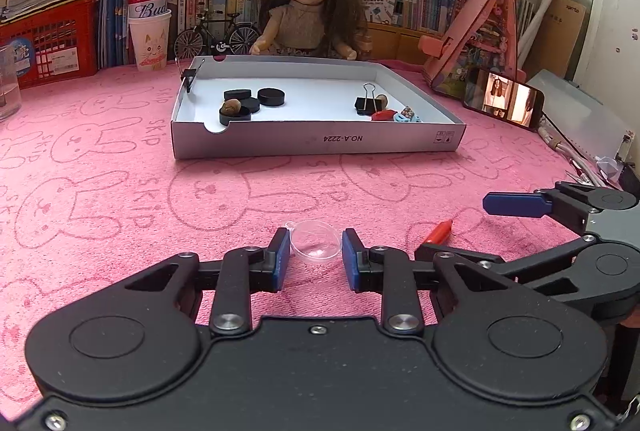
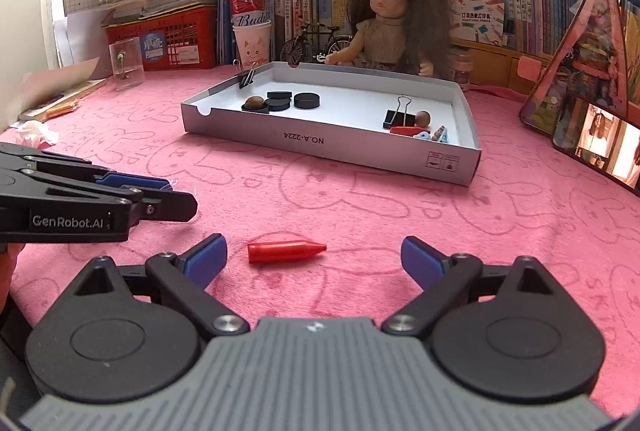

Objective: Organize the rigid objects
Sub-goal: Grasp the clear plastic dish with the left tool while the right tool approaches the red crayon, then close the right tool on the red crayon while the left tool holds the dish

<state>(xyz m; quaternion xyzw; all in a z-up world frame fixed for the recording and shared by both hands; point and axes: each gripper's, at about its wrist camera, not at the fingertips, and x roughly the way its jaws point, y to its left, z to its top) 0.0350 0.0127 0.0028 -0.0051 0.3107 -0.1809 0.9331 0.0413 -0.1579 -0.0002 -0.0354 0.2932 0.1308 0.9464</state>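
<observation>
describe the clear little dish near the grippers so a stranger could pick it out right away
Start at the white cardboard tray on the pink bunny-print cloth, then come toward the camera to the left gripper. Between its open blue pads lies the clear round dish. Unlike the red crayon-shaped piece beside it, it is transparent.

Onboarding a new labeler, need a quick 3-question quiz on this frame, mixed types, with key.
1. True or false: the left gripper is shut on the clear dish.
2. Which item lies between the right gripper fingers? A) binder clip B) red cap C) black disc
3. Fill in: the black discs lie inside the white ____.

Key:
1. False. The fingers flank the dish with gaps on both sides.
2. B. It lies on the pink cloth, untouched.
3. Box.
</observation>
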